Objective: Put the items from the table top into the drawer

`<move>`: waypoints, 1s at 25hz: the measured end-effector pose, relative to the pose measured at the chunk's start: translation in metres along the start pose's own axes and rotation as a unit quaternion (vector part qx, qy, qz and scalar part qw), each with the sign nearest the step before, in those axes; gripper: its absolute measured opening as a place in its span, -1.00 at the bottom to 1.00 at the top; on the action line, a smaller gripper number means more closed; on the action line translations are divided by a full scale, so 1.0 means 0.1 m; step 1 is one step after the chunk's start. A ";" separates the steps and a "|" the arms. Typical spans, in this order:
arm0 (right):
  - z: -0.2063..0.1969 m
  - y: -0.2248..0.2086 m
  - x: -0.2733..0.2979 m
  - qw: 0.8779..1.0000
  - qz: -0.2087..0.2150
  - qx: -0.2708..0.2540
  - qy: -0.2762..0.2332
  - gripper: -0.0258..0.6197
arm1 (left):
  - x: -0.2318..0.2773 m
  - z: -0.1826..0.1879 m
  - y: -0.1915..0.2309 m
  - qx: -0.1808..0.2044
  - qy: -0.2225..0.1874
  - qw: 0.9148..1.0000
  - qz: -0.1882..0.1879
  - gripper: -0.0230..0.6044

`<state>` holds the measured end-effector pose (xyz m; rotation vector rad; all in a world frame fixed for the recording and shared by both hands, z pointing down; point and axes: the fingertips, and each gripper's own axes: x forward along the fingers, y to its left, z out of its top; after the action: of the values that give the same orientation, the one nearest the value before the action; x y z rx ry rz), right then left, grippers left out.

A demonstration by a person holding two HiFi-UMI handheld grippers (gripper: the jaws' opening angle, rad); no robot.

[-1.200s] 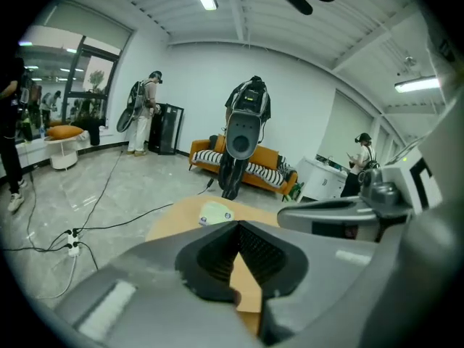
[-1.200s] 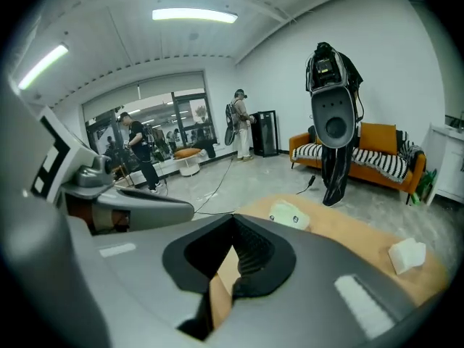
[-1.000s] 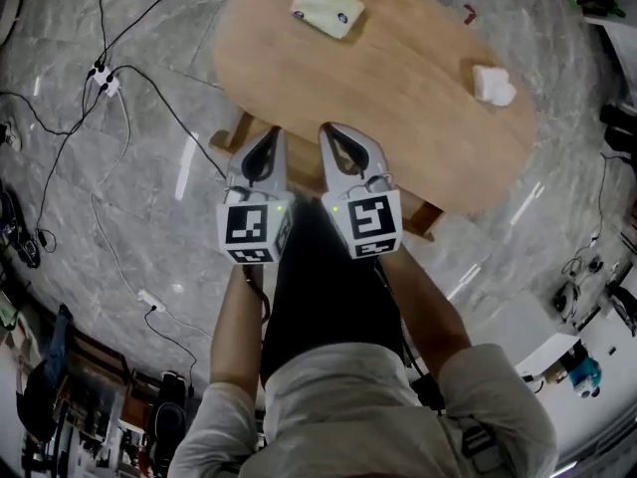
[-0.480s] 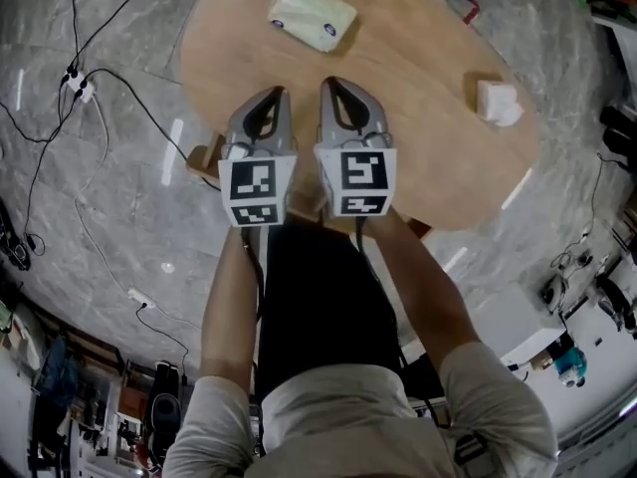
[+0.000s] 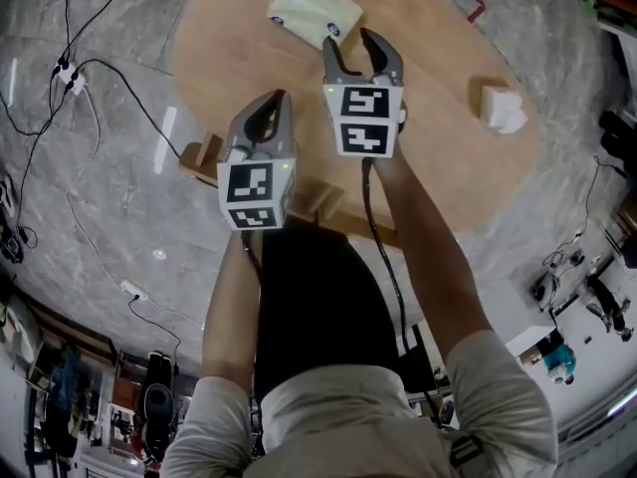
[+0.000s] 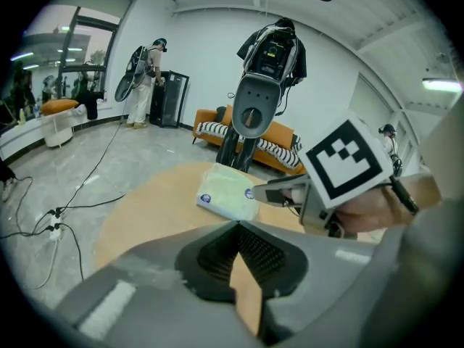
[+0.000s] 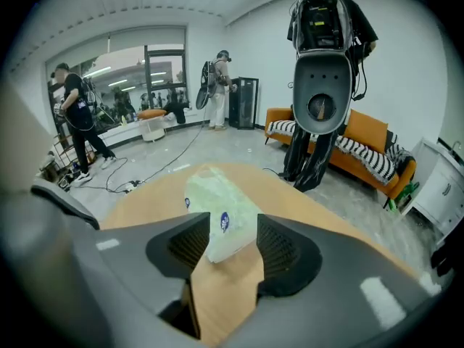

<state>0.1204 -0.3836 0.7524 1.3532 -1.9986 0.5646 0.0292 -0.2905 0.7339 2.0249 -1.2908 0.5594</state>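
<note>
A pale green tissue pack (image 5: 311,10) lies at the far side of the oval wooden table (image 5: 428,157). My right gripper (image 5: 363,40) reaches over the table just short of the pack. Its jaws are opening, and in the right gripper view the tissue pack (image 7: 221,220) shows in the gap of the right gripper (image 7: 232,241), with neither pad touching it. My left gripper (image 5: 274,103) hangs shut and empty over the table's near edge. In the left gripper view the left gripper (image 6: 238,227) faces the tissue pack (image 6: 226,193). A white crumpled item (image 5: 501,108) lies at the table's right.
A small red thing (image 5: 478,8) sits at the table's far right edge. Wooden frame parts (image 5: 199,157) stick out below the near edge. Cables and a power strip (image 5: 68,72) lie on the grey floor to the left. People stand far back in the room.
My right gripper has moved forward over the table towards the tissue pack and its jaws have parted. The left gripper has shifted forward over the table's near edge and stays shut.
</note>
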 end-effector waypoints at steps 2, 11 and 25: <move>-0.06 -0.01 0.12 1.000 0.003 -0.012 0.016 -0.27 | -0.03 -0.01 0.02 -0.007 -0.003 1.000 0.003 -0.86; 0.01 0.32 -0.01 0.990 0.052 -0.133 -0.011 -0.90 | -0.33 -0.15 0.17 -0.029 -0.011 0.999 0.026 -0.86; -0.39 1.23 -0.81 0.987 0.110 -0.114 -0.031 -0.90 | -1.13 -0.72 0.36 -0.075 -0.019 0.994 0.072 -0.86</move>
<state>0.0379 -0.2591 0.7222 1.0326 -2.2042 0.3794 -0.0510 -0.1778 0.7198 1.8381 -1.4645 0.4759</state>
